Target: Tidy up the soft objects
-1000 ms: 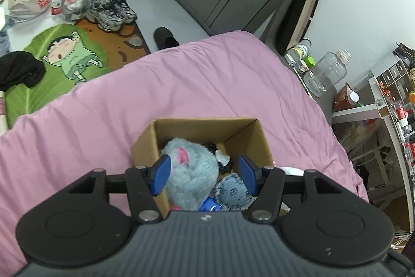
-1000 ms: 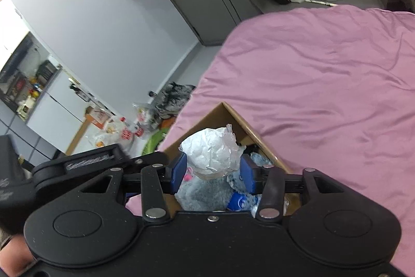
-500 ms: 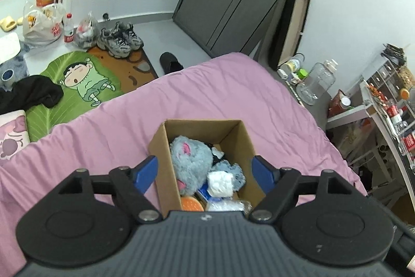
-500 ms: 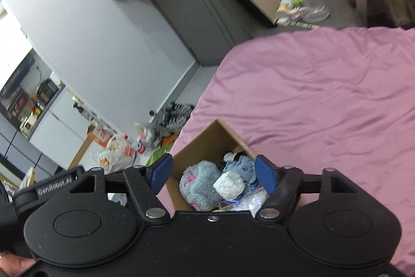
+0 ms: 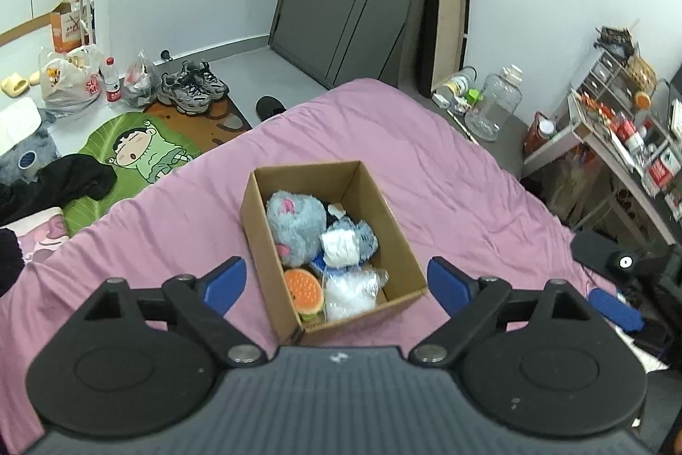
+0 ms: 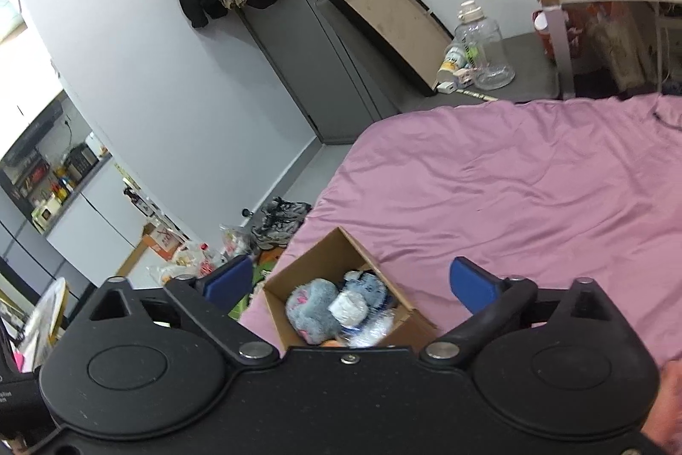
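left wrist view: the left claw point(image 5: 336, 282) hangs above the cardboard box point(image 5: 260, 241) on the pink bed point(image 5: 426, 156); its jaws have just been opening and stand wide with nothing between the pads. in the box lie a grey plush point(image 5: 294, 220), a white wad point(image 5: 339, 248), a burger toy point(image 5: 302, 288) and a clear bag point(image 5: 351, 293).

right wrist view: the right claw point(image 6: 347, 284) has also just been opening, spread wide and empty, with the same box point(image 6: 336, 246) below it near the bed's edge point(image 6: 511, 199).

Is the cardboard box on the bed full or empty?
Mostly full: the cardboard box holds a grey plush toy, a burger toy and bagged items.
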`<state>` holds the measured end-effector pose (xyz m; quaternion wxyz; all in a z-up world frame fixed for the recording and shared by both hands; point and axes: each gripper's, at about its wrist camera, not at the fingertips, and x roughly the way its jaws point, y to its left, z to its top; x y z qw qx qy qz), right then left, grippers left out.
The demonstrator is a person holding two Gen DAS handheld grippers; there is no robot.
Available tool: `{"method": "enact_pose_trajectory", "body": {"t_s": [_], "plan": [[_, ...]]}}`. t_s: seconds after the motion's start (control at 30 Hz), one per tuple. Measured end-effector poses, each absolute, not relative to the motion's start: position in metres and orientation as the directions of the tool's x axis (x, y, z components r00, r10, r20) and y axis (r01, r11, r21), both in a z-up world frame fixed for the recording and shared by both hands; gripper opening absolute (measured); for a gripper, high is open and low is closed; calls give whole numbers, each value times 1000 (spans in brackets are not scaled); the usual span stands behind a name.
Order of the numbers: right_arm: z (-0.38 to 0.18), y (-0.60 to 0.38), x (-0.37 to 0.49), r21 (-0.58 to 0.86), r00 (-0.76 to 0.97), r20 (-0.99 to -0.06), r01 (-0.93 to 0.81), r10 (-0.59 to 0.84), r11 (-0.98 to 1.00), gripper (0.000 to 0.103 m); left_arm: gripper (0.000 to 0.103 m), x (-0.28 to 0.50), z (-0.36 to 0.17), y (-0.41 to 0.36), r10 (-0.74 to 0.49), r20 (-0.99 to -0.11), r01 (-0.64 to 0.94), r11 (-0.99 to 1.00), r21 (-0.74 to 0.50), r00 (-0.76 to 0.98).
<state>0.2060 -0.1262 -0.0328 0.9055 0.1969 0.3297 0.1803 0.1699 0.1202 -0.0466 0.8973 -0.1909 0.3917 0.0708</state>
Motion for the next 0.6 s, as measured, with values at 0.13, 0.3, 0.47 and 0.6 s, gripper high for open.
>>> {"method": "enact_pose_trajectory", "body": {"t_s": [0.13,0.3,0.47,0.6], "plan": [[-27,-140,194,448,716,-544,-192,437,873,103,96,162,-38,103,-4,-746,-243,944,-222,666],[-23,-154,181,419,705,-567,-199,426,886,103,100,153,-28,84,7,-742,-213,960,-183,670],[-15,-170,161,395,718,-558,-211,416,894,103,100,139,-15,64,2,-721,-178,970,-168,693],[-9,-181,145,372,734,-551,-211,398,904,103,100,126,-7,52,-5,-698,-161,972,-171,716]]}}
